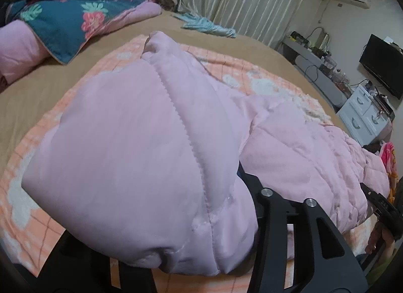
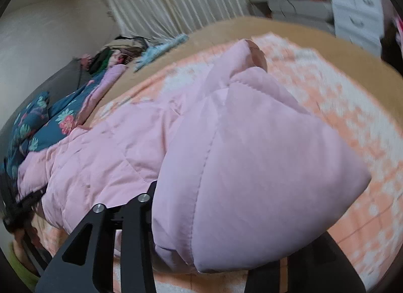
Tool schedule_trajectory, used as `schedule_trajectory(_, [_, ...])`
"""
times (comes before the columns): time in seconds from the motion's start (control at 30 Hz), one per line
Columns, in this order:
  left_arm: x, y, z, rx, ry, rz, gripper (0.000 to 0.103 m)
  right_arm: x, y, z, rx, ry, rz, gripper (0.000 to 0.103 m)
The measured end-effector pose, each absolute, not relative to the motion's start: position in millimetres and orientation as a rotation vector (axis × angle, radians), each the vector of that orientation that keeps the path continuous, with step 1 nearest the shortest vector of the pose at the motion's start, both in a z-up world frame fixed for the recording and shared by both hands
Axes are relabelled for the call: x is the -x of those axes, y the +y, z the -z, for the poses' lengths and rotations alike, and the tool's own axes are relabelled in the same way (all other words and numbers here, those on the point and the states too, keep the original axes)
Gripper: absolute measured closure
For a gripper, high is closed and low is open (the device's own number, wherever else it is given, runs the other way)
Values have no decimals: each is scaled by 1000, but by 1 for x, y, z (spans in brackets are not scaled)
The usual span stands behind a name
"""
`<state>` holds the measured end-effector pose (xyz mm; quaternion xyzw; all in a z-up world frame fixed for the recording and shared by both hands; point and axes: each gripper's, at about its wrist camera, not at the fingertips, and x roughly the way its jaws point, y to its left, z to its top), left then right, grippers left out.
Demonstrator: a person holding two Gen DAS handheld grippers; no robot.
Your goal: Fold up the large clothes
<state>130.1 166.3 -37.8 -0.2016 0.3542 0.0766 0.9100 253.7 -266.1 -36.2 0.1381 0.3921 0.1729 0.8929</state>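
Note:
A pale pink quilted puffer jacket (image 1: 141,147) lies on an orange-and-white checked blanket (image 1: 32,207) on the bed. My left gripper (image 1: 201,230) is shut on the jacket's thick edge; padded fabric bulges over the fingers and hides the tips. In the right wrist view the same jacket (image 2: 252,172) drapes over my right gripper (image 2: 214,237), which is shut on another part of its edge, tips hidden. The other gripper shows at the right edge of the left view (image 1: 380,204) and at the left edge of the right view (image 2: 15,207).
A tan bedsheet (image 1: 45,81) lies under the blanket. A blue floral quilt (image 1: 63,15) and pillows are piled at the bed's far left. A light blue cloth (image 1: 209,27) lies near the curtain. Drawers (image 1: 365,116) and a television (image 1: 382,66) stand at right.

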Motion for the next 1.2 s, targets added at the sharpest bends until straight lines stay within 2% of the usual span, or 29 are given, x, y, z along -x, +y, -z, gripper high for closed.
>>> schedule_trajectory(0.2, [-123,173,56,459,751,-154,52,-260,-276,61,-391,907,-311,41])
schedule_trajectory(0.27, [-121,175,60,472,756,-152,47,-262,-279,67,-422,930,-287,21])
schedule_trajectory(0.33, [-117,178,63,493,766,-154,37,-260,-289,72,-445,955,-244,8])
schedule_trajectory(0.37, [-115,179,64,500,772,-156,35,-259,-291,73,-451,962,-226,5])
schedule_trajectory(0.5, [-107,180,60,492,792,-168,18,-249,-299,71,-472,969,-206,4])
schedule_trajectory(0.63, [-100,181,56,496,811,-177,10,-236,-304,66,-459,960,-184,4])
schedule_trajectory(1.2, [-54,176,16,432,752,-218,9,-174,-316,8,-284,783,-154,4])
